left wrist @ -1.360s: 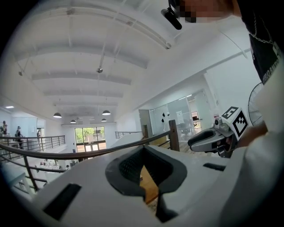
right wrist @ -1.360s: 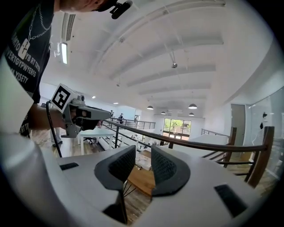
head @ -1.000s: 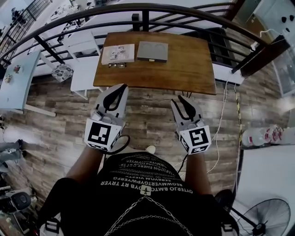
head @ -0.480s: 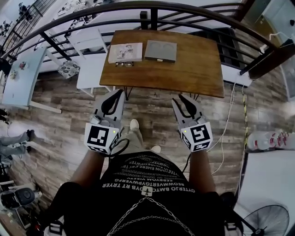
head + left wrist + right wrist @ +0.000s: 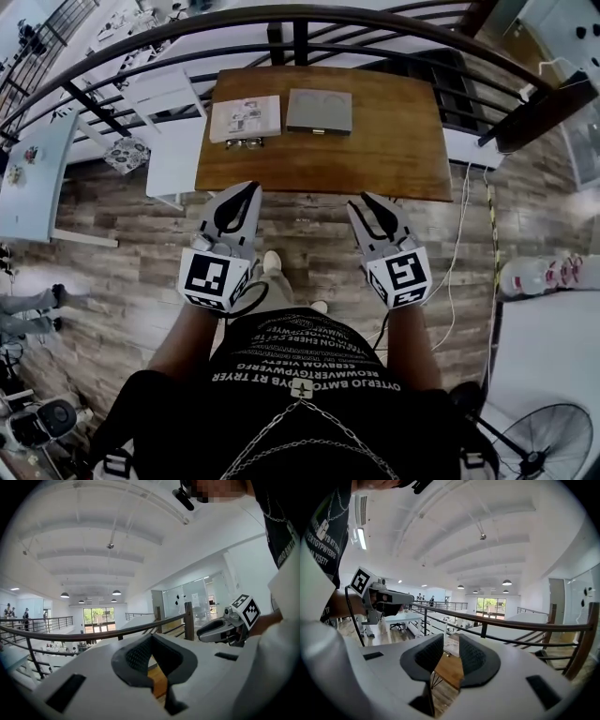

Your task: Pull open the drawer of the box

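Your left gripper (image 5: pixel 248 190): jaws together, empty.
Your right gripper (image 5: pixel 368 201): jaws apart, empty.
Box (image 5: pixel 319 111): on table (image 5: pixel 394 141), 12 o'clock.

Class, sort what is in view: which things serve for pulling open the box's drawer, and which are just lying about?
For the job:
grey box (probably the drawer box)
left hand-held gripper
right hand-held gripper
wooden table bearing the box

Lying about:
white printed pack
what look like spectacles
fan
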Available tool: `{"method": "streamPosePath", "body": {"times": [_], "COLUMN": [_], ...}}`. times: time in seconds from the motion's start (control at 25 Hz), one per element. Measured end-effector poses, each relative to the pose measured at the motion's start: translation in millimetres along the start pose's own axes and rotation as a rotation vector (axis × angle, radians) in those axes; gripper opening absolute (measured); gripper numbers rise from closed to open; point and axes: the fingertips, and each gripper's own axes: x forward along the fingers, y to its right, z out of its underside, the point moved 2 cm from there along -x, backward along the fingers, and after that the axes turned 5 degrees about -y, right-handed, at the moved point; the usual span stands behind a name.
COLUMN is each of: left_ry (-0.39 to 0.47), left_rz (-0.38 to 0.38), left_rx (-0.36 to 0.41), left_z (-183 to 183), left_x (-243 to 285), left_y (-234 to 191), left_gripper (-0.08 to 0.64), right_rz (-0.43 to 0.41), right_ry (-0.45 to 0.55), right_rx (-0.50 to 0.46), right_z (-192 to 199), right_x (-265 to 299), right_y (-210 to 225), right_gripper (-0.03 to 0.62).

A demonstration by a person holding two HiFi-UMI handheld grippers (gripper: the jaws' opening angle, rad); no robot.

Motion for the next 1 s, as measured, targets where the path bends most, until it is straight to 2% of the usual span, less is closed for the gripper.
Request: {"method": "streamPosePath", "body": {"times": [0.48,0.84,1.0], "left_ry": [0.016,0.036,0.028], "left_rz": [0.052,0.077,0.102], "left_rx": [0.024,0.086,0.074], "left_z": [-10,-18,-13], "left_x": [64,96,112], "left_y": [-78,-127,-146], "left_gripper": [-0.003,-0.003,-0.003], "right_rz": [0.027,0.025,0.031], "right_ry": [-0.014,-0.038,-0.053], "right_rx": [0.003,-0.009,-0.015], "right_z": [-33,-56,-63], "right_x": [85,142,165], "right_y": [19,18,19], "right_gripper": [0.095,0.096,0.097]}}
